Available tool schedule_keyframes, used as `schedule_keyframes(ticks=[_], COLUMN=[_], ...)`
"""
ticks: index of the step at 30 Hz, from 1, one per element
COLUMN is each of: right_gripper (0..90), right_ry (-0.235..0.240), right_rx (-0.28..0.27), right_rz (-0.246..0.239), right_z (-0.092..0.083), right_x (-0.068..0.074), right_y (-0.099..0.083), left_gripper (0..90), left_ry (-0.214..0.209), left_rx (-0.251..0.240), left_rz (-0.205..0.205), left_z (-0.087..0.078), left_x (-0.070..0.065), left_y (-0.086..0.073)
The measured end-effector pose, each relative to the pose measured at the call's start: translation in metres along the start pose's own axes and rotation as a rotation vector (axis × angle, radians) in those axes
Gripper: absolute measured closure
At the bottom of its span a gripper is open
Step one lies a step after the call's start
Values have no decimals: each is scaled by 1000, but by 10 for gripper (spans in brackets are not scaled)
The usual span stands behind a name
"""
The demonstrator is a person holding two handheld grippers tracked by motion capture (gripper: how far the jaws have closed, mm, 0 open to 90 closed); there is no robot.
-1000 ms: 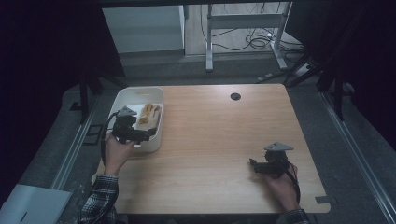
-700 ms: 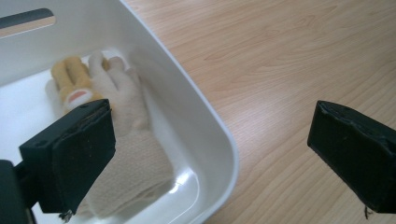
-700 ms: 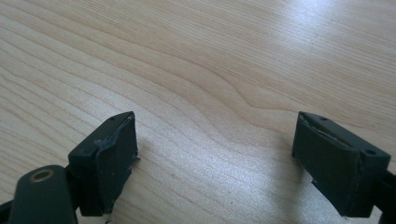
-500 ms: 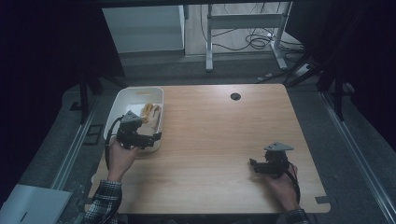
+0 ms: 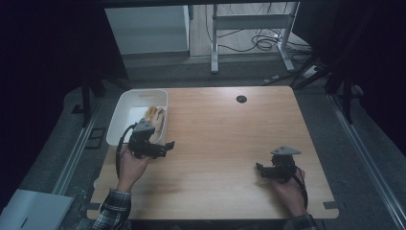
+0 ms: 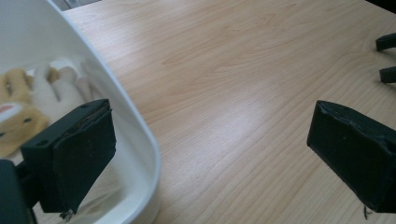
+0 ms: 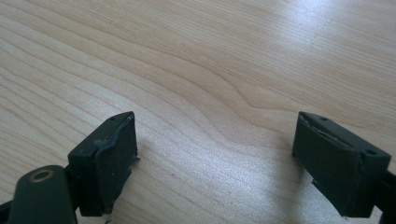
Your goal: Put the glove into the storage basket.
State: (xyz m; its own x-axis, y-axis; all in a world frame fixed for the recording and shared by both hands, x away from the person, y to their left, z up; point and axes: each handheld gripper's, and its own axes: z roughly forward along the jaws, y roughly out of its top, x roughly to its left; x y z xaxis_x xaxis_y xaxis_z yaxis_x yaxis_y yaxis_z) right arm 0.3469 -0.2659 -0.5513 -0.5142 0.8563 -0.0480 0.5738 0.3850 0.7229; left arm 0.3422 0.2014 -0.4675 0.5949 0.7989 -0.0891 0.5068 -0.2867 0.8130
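A white bin (image 5: 125,115) stands at the table's left edge with a tan and white plush toy (image 5: 156,117) lying in it. My left gripper (image 5: 165,146) hovers just off the bin's near right corner, pointing right, open and holding nothing. In the left gripper view the bin's rim (image 6: 142,135) curves past the left jaw, the plush toy (image 6: 32,100) lies inside, and my left gripper (image 6: 215,149) spans bare wood. My right gripper (image 5: 259,169) is low over the table's near right part, open and empty; my right gripper (image 7: 229,158) has plain wood between its jaws.
The wooden table (image 5: 225,139) has a black cable grommet (image 5: 241,99) near its far edge. A dark floor surrounds it, with desk legs and cables behind. The tips of the right gripper (image 6: 386,56) show far off in the left gripper view.
My left gripper has drawn back from over the bin toward the person and turned right, now beside the bin's near corner. The right gripper has stayed put.
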Motion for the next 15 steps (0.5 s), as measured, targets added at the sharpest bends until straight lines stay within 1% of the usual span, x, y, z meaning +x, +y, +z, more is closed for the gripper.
schedule_keyframes(ticks=[3, 4, 7, 9, 11, 12, 13, 14, 15], right_gripper=[143, 142, 141, 141, 140, 140, 141, 140, 140], right_ry=[0, 0, 1, 1, 1, 1, 1, 1, 1], right_rx=[0, 0, 0, 0, 0, 1, 1, 1, 1], right_rz=[0, -1, -1, -1, -1, -2, -2, -2, -2], right_z=[0, 0, 0, 0, 0, 0, 0, 0, 0], right_x=[0, 0, 0, 0, 0, 0, 0, 0, 0], right_y=[0, 0, 0, 0, 0, 0, 0, 0, 0], left_gripper=[16, 15, 16, 16, 16, 15, 15, 16, 16], left_ry=[-6, -14, -23, -34, -36, -46, -46, -56, -56], left_rx=[-1, -3, -4, -5, -6, -4, -4, -8, -8], left_rz=[7, 17, 27, 32, 34, 40, 40, 43, 43], left_z=[1, 2, 3, 4, 5, 8, 8, 10, 10], left_x=[-4, -9, -15, -19, -20, -25, -25, -29, -29], left_y=[0, 0, 0, -1, -1, -3, -3, -4, -4])
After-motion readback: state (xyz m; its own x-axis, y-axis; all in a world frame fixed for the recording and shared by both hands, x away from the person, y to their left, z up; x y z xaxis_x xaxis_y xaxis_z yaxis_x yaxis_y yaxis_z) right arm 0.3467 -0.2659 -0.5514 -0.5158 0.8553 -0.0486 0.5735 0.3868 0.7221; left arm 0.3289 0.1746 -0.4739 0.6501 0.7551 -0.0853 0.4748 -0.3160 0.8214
